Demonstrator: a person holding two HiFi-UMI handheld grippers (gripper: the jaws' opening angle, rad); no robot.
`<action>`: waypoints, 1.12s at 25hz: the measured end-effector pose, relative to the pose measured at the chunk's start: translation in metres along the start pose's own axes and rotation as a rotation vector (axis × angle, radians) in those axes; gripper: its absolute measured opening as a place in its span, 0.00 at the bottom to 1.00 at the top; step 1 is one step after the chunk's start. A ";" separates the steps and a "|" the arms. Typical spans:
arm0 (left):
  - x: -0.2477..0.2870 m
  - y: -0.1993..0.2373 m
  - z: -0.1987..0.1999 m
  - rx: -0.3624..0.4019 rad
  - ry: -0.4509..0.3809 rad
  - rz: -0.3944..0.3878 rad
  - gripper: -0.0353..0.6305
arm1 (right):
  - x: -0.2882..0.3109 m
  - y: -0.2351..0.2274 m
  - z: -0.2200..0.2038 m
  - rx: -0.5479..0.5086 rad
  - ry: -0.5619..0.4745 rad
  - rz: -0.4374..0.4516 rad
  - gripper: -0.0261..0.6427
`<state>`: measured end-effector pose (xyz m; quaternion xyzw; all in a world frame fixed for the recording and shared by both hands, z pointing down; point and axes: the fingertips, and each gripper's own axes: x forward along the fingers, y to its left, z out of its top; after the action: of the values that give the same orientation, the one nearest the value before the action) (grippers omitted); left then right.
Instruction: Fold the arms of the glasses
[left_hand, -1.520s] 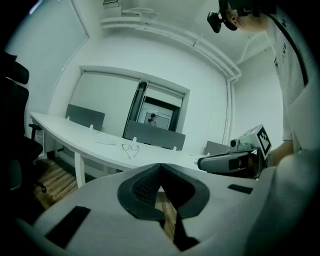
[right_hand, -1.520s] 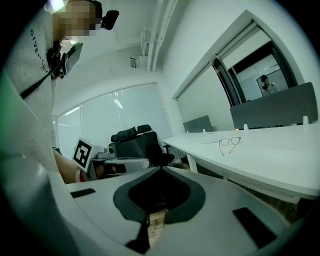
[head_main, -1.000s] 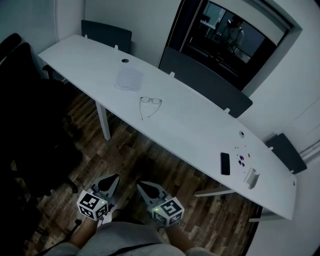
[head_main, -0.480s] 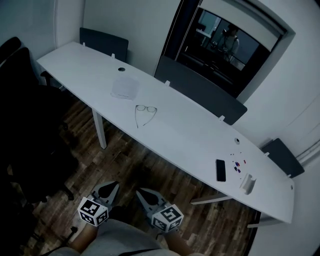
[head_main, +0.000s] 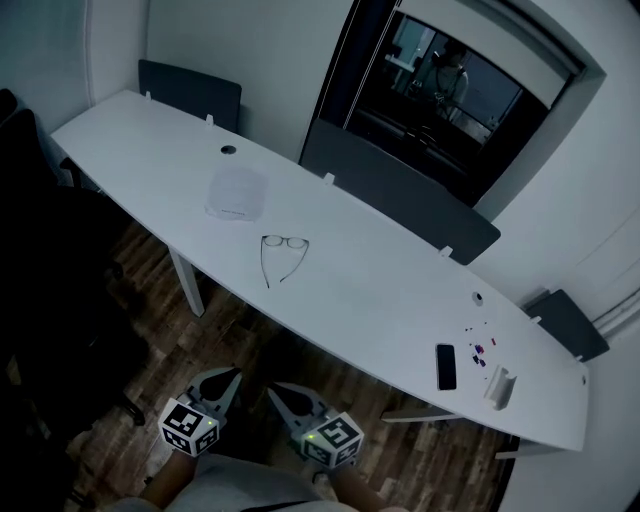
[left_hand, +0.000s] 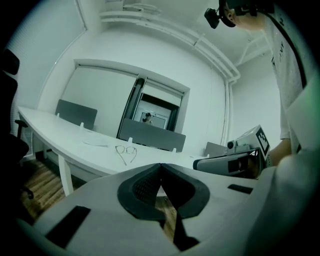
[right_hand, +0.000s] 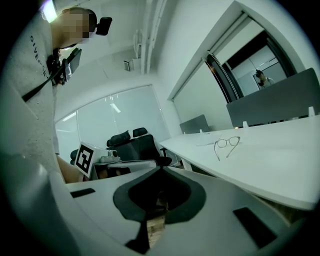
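Observation:
A pair of thin-framed glasses (head_main: 281, 252) lies on the long white table (head_main: 380, 290), arms unfolded and pointing toward the near edge. They also show far off as the glasses (left_hand: 125, 151) in the left gripper view and the glasses (right_hand: 226, 144) in the right gripper view. My left gripper (head_main: 226, 379) and right gripper (head_main: 279, 392) are side by side low in the head view, over the wooden floor, well short of the table. Both are shut with nothing between their jaws.
A white sheet (head_main: 238, 192) lies on the table behind the glasses. A black phone (head_main: 446, 366), small bits (head_main: 480, 350) and a white holder (head_main: 499, 385) sit at the right end. Grey chairs (head_main: 395, 190) stand behind the table, black office chairs (head_main: 40, 250) on the left.
The view has moved toward the table, so the glasses now sit nearer and lower in the head view. Both grippers stay shut and side by side.

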<state>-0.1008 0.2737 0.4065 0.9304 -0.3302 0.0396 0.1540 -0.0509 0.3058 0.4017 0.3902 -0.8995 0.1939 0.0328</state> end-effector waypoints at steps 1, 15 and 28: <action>0.010 0.012 0.007 0.003 -0.002 -0.005 0.08 | 0.012 -0.009 0.007 0.000 -0.004 0.000 0.07; 0.105 0.144 0.054 0.015 0.045 -0.050 0.08 | 0.139 -0.107 0.067 0.051 -0.007 -0.021 0.07; 0.146 0.186 0.065 0.004 0.061 -0.083 0.08 | 0.176 -0.149 0.076 0.083 -0.012 -0.049 0.07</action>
<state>-0.1055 0.0287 0.4193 0.9420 -0.2862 0.0624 0.1637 -0.0595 0.0631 0.4165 0.4146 -0.8809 0.2280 0.0158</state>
